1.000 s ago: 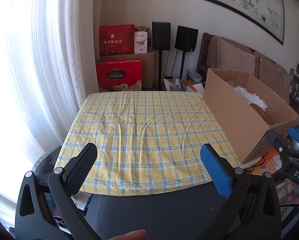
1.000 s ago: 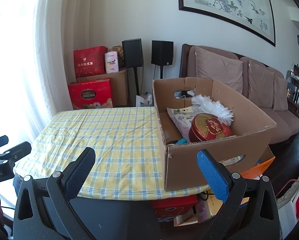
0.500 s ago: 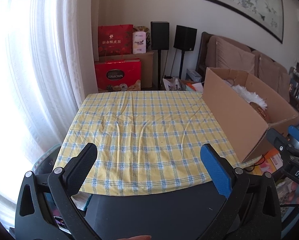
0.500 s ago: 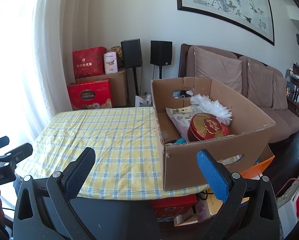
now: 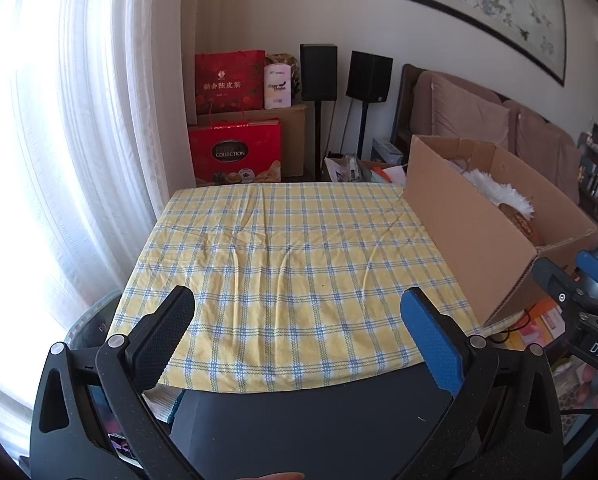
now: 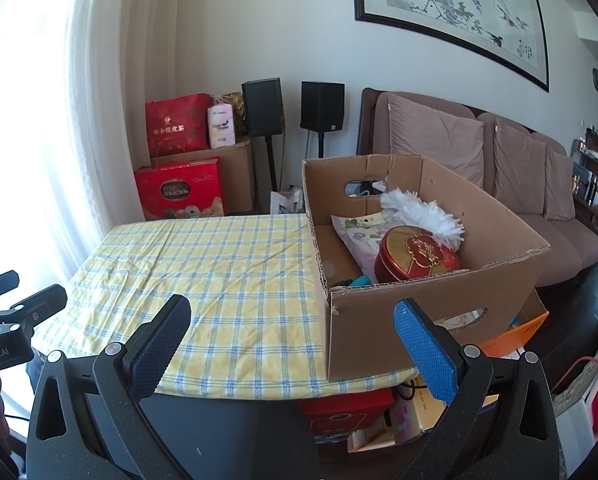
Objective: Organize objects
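Both claws, left [image 5: 297, 316] and right [image 6: 293, 322], hang spread and empty short of the table [image 6: 203, 264]; the box [image 6: 427, 316] at 3 o'clock holds tin [image 6: 415, 254] and duster [image 6: 419, 212], apparently nothing left.

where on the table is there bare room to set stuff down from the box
The checked tablecloth lies bare from the curtain side across to the cardboard box. The box fills the sofa-side end, crowded with a red tin, white duster and a packet.
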Action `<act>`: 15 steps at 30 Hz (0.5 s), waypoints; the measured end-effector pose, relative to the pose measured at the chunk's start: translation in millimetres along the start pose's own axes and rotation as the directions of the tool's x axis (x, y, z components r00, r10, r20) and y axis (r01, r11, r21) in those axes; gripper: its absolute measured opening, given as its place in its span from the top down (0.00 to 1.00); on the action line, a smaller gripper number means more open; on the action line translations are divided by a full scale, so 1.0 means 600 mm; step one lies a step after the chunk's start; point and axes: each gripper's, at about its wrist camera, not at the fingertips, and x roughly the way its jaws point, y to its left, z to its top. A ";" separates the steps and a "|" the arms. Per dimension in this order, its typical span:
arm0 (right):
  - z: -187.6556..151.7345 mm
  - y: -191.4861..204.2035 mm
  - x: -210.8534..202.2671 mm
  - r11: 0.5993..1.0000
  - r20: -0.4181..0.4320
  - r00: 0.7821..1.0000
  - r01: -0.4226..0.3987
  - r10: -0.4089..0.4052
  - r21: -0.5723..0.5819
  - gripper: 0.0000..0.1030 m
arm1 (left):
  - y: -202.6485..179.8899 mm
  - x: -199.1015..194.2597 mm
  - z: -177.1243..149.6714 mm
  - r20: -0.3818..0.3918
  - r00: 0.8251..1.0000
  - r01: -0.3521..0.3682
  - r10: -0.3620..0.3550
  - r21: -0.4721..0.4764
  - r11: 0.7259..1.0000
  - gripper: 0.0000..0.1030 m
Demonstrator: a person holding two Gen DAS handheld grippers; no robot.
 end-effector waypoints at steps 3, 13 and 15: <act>0.000 0.000 0.000 1.000 -0.001 1.000 0.000 0.000 0.000 0.00 | 0.000 0.000 0.000 0.000 1.000 -0.001 0.001 0.001 1.000 0.00; -0.001 -0.003 -0.002 1.000 0.000 1.000 -0.001 0.001 0.002 0.00 | -0.002 0.001 0.000 0.002 1.000 0.001 -0.001 0.003 1.000 0.00; 0.000 -0.003 -0.002 1.000 0.000 1.000 -0.001 0.001 0.001 0.00 | -0.004 0.001 -0.002 0.005 1.000 0.003 -0.003 0.008 1.000 0.00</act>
